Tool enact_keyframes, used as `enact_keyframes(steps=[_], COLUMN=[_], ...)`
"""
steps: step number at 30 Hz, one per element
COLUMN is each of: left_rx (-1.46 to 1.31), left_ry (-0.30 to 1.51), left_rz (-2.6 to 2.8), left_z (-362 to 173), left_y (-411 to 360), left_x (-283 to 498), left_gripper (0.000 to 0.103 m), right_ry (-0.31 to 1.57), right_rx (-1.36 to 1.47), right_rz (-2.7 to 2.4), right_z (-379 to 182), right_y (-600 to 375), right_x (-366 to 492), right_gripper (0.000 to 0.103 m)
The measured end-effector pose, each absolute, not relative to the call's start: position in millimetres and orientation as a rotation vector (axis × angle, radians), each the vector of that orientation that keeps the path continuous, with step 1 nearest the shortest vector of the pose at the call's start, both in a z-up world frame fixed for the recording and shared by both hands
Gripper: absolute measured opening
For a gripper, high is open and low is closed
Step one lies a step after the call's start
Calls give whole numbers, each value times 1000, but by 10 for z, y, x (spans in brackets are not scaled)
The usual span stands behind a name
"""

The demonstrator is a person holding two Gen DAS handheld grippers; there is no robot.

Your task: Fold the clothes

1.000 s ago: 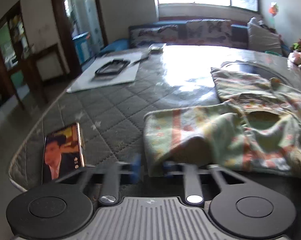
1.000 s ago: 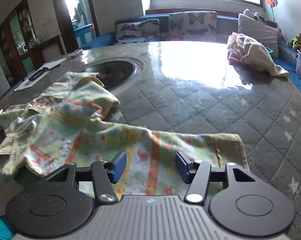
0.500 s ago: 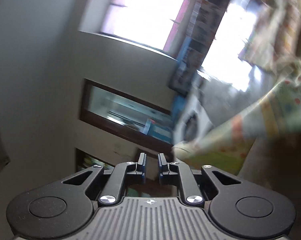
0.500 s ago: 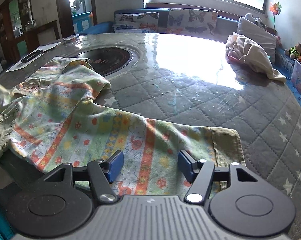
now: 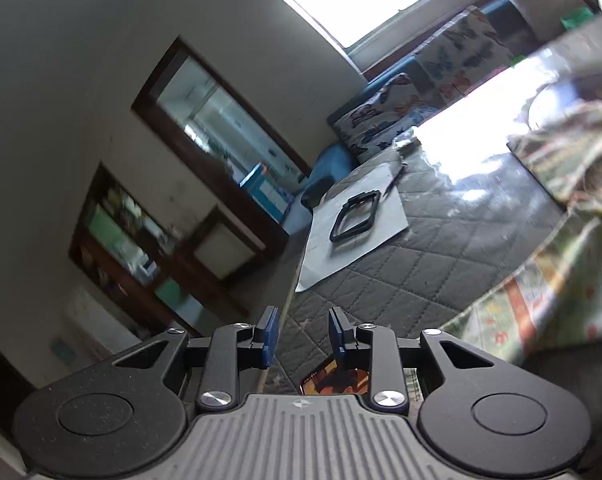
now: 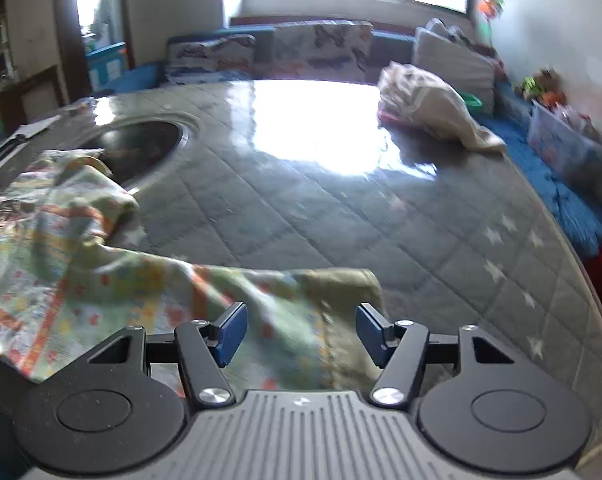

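A pale green patterned garment [image 6: 101,276] with orange stripes lies crumpled on the grey quilted table [image 6: 341,216], at the left and front in the right wrist view. My right gripper [image 6: 299,332] is open and empty, hovering over the garment's ribbed near edge. In the tilted left wrist view the same garment [image 5: 541,288] shows at the right. My left gripper [image 5: 303,334] is partly open and empty, over the table's left edge, away from the garment.
A white sheet with a black frame [image 5: 355,216] lies at the table's far left. A picture card [image 5: 335,380] lies under the left gripper. A round dark inset [image 6: 141,144] sits mid-table. A heap of pale clothes [image 6: 429,108] lies far right.
My left gripper swung and rolled steeply, shut half a second ago, and now stands partly open off the garment's left corner. My right gripper stayed open and shifted slightly right.
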State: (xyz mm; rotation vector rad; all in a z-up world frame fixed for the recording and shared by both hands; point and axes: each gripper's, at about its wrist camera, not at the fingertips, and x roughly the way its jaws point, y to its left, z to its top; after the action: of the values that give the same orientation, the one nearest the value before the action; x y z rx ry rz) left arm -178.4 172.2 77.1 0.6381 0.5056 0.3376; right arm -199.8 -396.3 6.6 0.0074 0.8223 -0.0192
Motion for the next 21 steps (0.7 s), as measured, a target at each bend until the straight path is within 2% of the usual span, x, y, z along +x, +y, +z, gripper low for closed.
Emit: enact_keyframes(steps=[5,9,14,17,19,21], left_rx=[590,603,648,689,693,729], left_ry=[613,698,767,750,742,733], left_rz=[234,195,168,162,156,158], left_z=[665,433,175,67,10,-54], left_y=[1702,1657,1695,1672,1675,1648], left_x=[-1628,-1379,-1164,-1116,-1087,-1020], left_gripper=[31,31,31,29,18,14], right_ry=[834,841,837,825,819,808], right_rx=[11,-20,-15,-6,-15,-34], right_rz=[-7,8,-11,-29,-37,-53], right_z=[1,13,8,0,-4,3], right_y=[-4020,-3963,-3966,-3994,-3999,-4000], right_x=[-2008,-2048,-2050,-2037,-2027,-2018], right_gripper=[61,55,55,56,57,58])
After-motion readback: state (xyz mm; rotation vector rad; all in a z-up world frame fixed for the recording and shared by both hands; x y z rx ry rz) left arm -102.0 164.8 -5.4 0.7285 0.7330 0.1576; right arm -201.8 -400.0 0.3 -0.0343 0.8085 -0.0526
